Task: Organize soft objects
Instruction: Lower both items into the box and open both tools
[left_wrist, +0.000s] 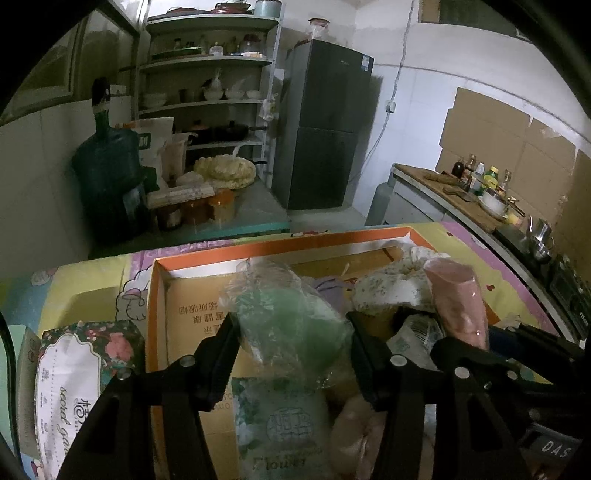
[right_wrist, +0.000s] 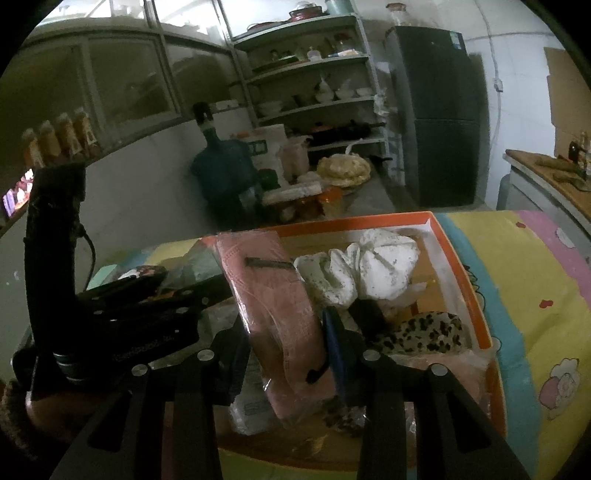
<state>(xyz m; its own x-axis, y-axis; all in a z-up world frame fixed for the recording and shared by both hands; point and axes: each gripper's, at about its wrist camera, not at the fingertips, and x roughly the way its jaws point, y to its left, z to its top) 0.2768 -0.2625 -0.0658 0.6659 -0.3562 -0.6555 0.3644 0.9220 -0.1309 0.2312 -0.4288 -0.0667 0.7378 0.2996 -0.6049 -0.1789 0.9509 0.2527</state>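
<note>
My left gripper (left_wrist: 291, 332) is shut on a clear bag holding something soft and green (left_wrist: 295, 314), above an orange-rimmed cardboard box (left_wrist: 280, 242). My right gripper (right_wrist: 286, 332) is shut on a pink packet in clear wrap (right_wrist: 273, 295), which stands upright over the same box (right_wrist: 369, 221). That pink packet (left_wrist: 458, 295) also shows at the right of the left wrist view. In the box lie a white speckled cloth (right_wrist: 373, 266), a leopard-print piece (right_wrist: 424, 332), a "Flower" tissue pack (left_wrist: 280, 424) and a beige soft item (left_wrist: 354, 435).
The box rests on a table under a cartoon-print cloth (right_wrist: 535, 295). A floral tissue pack (left_wrist: 74, 376) lies left of the box. Behind the table are a water jug (left_wrist: 107, 173), loaded shelves (left_wrist: 207, 103), a fridge (left_wrist: 325, 122) and a counter with bottles (left_wrist: 480, 184).
</note>
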